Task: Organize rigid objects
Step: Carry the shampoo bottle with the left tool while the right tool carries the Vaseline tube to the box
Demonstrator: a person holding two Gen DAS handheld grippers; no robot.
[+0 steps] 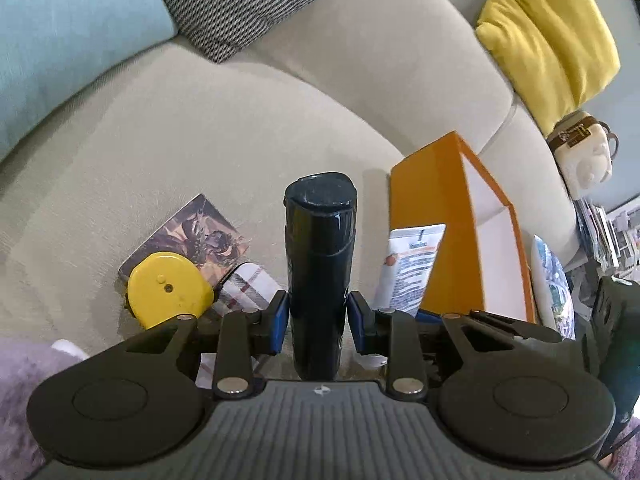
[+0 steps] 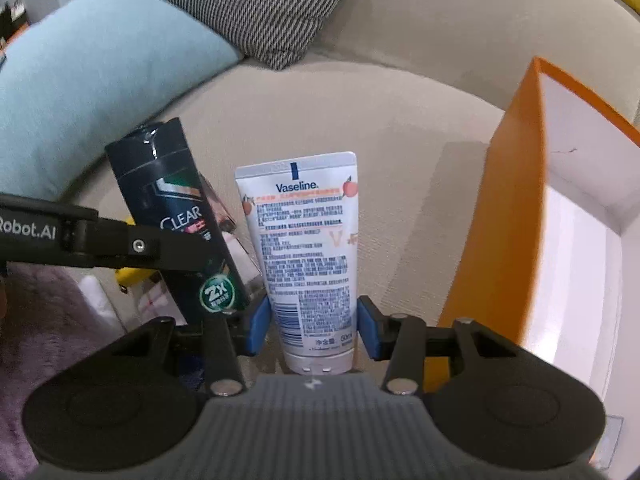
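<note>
On the beige sofa (image 1: 200, 128), the left gripper (image 1: 318, 316) grasps a dark Clear shampoo bottle (image 1: 320, 256) near the seat's front. The right gripper (image 2: 310, 322) grasps a white Vaseline tube (image 2: 308, 248) beside an open orange box (image 2: 516, 216) on the right. Far back lie blue (image 2: 92, 80), striped (image 2: 248, 4) and yellow (image 1: 548, 36) pillows.

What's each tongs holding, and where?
Left tongs: dark Clear bottle, lower body. Right tongs: Vaseline tube, near its cap end.
</note>
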